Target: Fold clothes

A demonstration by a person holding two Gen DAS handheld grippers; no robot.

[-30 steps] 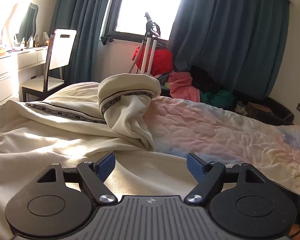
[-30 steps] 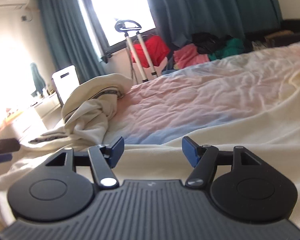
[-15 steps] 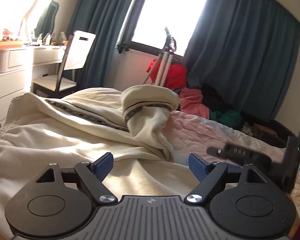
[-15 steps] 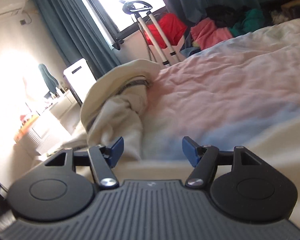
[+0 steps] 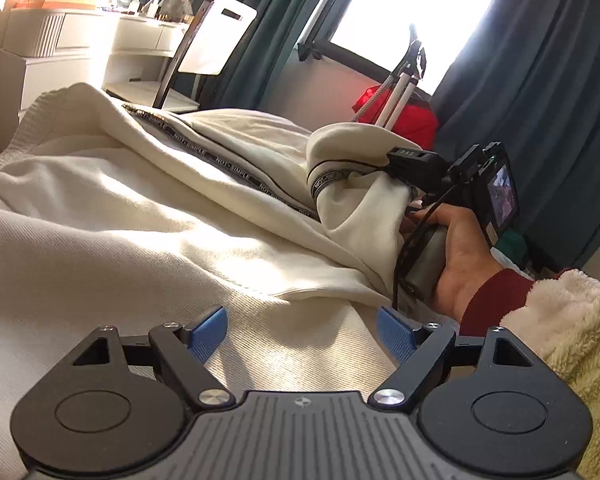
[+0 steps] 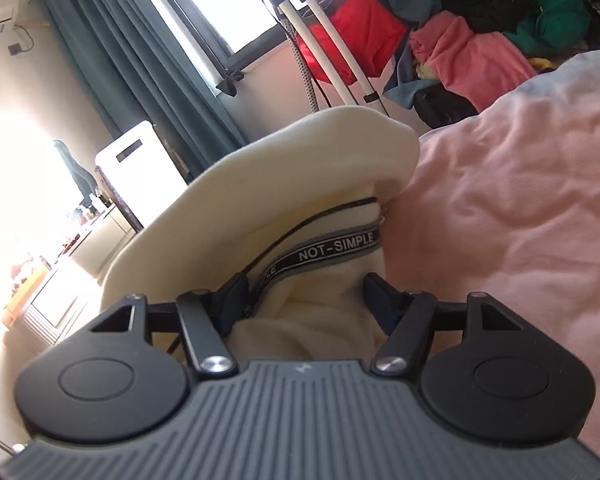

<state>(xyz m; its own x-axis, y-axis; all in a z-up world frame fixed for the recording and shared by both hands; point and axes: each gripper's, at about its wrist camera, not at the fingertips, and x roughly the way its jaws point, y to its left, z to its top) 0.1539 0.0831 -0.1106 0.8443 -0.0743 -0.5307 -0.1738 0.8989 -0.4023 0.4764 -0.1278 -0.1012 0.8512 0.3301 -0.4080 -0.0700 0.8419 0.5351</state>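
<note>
A cream garment (image 5: 140,220) with a black NOT-SIMPLE tape (image 5: 236,170) lies rumpled across the bed. My left gripper (image 5: 302,332) hovers low over its near part, open, nothing between the blue pads (image 5: 208,330). In the left wrist view my right gripper (image 5: 400,160) reaches into the garment's raised fold at right, carried by a person's hand (image 5: 460,256). In the right wrist view the right gripper (image 6: 306,300) has its jaws closing, with the bunched cream garment (image 6: 260,184) and its tape (image 6: 332,250) lying between the pads.
The pink quilted bed cover (image 6: 500,220) stretches to the right. A white chair (image 5: 216,36) and dresser (image 5: 60,52) stand at the left. By the window are a steamer pole (image 6: 300,12), a red bag (image 6: 352,36) and a clothes pile (image 6: 472,52).
My right gripper has swept left to the raised fold and its jaws have narrowed around it. The left gripper sank closer to the garment and rolled; the right hand came into its view.
</note>
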